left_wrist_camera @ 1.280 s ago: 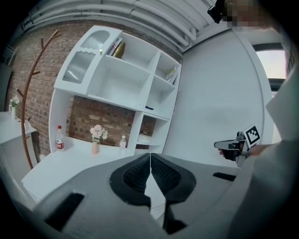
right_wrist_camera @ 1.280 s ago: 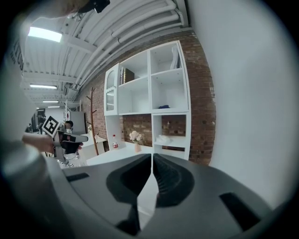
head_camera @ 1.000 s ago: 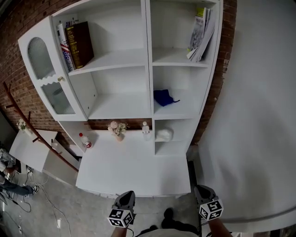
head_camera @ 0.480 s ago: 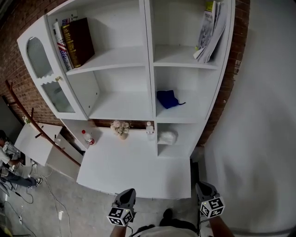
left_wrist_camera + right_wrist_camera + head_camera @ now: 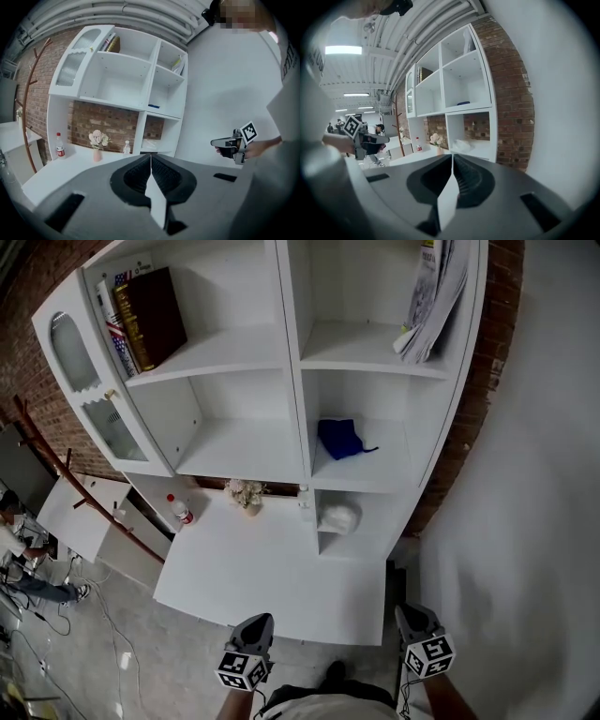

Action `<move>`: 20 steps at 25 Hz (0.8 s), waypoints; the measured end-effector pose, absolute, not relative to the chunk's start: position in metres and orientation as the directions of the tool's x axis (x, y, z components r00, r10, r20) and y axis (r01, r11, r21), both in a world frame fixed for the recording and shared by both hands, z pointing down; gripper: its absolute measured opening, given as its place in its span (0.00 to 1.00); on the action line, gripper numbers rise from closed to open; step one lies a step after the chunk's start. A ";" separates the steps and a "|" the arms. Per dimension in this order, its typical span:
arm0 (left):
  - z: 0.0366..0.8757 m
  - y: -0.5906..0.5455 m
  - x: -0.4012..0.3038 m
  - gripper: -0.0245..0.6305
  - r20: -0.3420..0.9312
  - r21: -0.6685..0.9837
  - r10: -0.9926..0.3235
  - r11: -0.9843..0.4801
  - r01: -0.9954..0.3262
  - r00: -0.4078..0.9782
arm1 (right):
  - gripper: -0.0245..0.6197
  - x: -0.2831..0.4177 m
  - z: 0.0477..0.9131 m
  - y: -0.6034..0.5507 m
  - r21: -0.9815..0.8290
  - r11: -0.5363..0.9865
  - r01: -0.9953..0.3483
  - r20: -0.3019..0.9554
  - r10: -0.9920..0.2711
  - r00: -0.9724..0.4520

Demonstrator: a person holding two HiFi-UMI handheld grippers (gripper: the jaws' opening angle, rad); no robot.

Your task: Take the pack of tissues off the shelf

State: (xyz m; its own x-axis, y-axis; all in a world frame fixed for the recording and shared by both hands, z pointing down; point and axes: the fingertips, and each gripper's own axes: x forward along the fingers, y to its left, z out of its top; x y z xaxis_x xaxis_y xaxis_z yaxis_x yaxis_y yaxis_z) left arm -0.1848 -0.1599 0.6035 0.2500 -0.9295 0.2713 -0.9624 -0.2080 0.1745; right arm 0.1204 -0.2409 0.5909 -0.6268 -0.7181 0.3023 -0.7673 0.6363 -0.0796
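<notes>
The shelf [image 5: 291, 381] is looming nearer as you are walking up; your left gripper [image 5: 255, 622] and right gripper [image 5: 412, 613] are riding closed, empty, well short of the pack of tissues [image 5: 338, 517].

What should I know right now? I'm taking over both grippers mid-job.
Left gripper: shut, empty.
Right gripper: shut, empty.
Both are at the near edge of the white counter, well short of the shelf unit.
Pack of tissues: in the lowest right compartment, untouched.
Done: nothing yet.
Left: reach in, open the jaws, grip the pack, bring it out. The right gripper looks better placed.
</notes>
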 end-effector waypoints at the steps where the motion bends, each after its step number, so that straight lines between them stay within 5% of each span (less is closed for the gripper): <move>1: 0.604 -0.162 -0.182 0.08 0.271 0.174 -0.929 -0.209 -0.962 0.250 | 0.09 0.122 0.592 -0.243 -0.080 0.638 -0.766 0.303 -0.716 -0.628; 20: 0.601 -0.223 -0.136 0.08 0.303 0.041 -0.867 -0.404 -0.914 0.397 | 0.09 0.139 0.595 -0.245 -0.098 0.578 -0.810 0.309 -0.756 -0.577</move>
